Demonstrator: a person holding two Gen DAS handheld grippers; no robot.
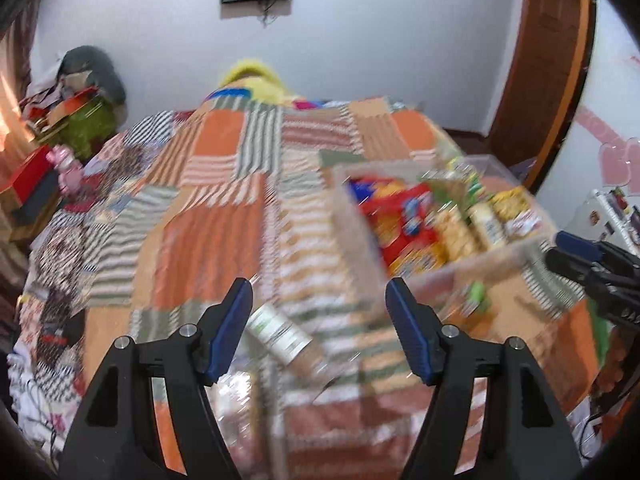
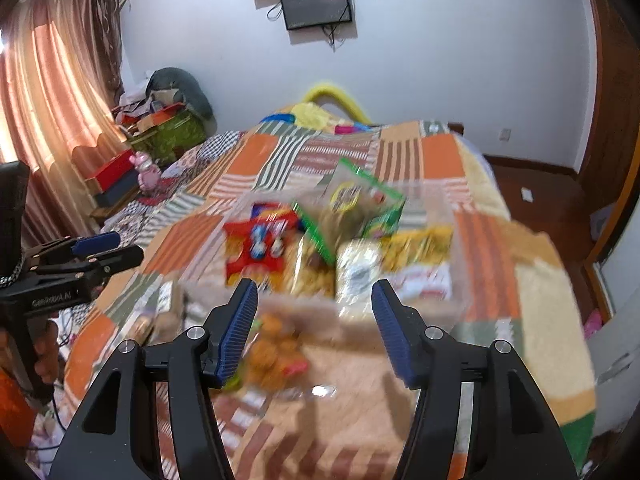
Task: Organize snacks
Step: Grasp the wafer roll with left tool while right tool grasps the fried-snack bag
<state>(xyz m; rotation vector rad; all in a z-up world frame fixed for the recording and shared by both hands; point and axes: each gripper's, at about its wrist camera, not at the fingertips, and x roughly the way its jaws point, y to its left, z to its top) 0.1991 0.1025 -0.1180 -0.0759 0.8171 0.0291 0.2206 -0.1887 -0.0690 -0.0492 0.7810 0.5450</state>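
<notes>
On quilt [image 1: 224,200]: one snack box [image 2: 456,216]; left gripper [image 1: 320,320], right gripper [image 2: 314,320] fingers wide apart, empty.

Both grippers hover above the patchwork bedspread [image 1: 216,216]. The left gripper [image 1: 319,320] has its blue-padded fingers [image 1: 230,332] spread wide apart with nothing between them. The right gripper [image 2: 314,322] is likewise spread wide and holds nothing, sitting to the left gripper's right, both pointing up the bedspread.
</notes>
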